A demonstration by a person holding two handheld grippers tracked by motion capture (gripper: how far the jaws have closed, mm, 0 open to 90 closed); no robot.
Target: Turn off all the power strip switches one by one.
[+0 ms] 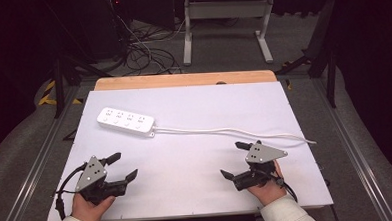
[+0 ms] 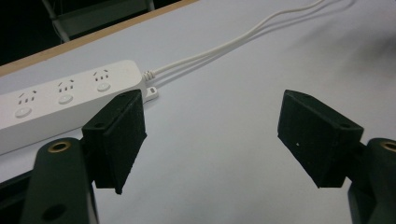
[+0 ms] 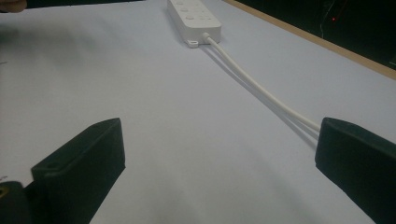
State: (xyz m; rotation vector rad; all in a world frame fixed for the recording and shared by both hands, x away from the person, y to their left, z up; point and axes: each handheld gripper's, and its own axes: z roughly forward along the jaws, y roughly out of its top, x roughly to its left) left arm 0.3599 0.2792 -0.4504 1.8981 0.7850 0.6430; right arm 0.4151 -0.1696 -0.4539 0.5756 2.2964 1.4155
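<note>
High view: the power strip point(image 1: 126, 121) lay on the white table point(image 1: 197, 190) in the far-left part of the surface, its long axis running from upper left to lower right, slightly oblique to the table's far edge. Its cable point(image 1: 235, 132) left the right-hand end and trailed rightward across the table, ending near the right edge, just beyond the right gripper point(image 1: 234, 160).

The left gripper point(image 1: 126, 166) rested near the front-left of the table with its jaws set wide apart and nothing between them. The right gripper sat at the front-right, jaws likewise spread and empty. Neither tool touched the strip or the cable.

The governing relation was as follows. The strip body lay forward of the left gripper and a little to its right, apart from it. In the left gripper view, the strip point(image 2: 60, 100) appeared beyond the left-hand jaw, with the cable exit point(image 2: 150, 74) just past it; the gripper's axis pointed toward the bare table beside the cabled end rather than at the body itself. The left hand was therefore judged the nearer one for the strip body.

In the right gripper view, the strip point(image 3: 194, 16) lay well ahead, end-on, and the cable point(image 3: 261, 88) ran back from it toward the right-hand jaw. The right hand was judged the nearer one for the cable's free run.
</note>
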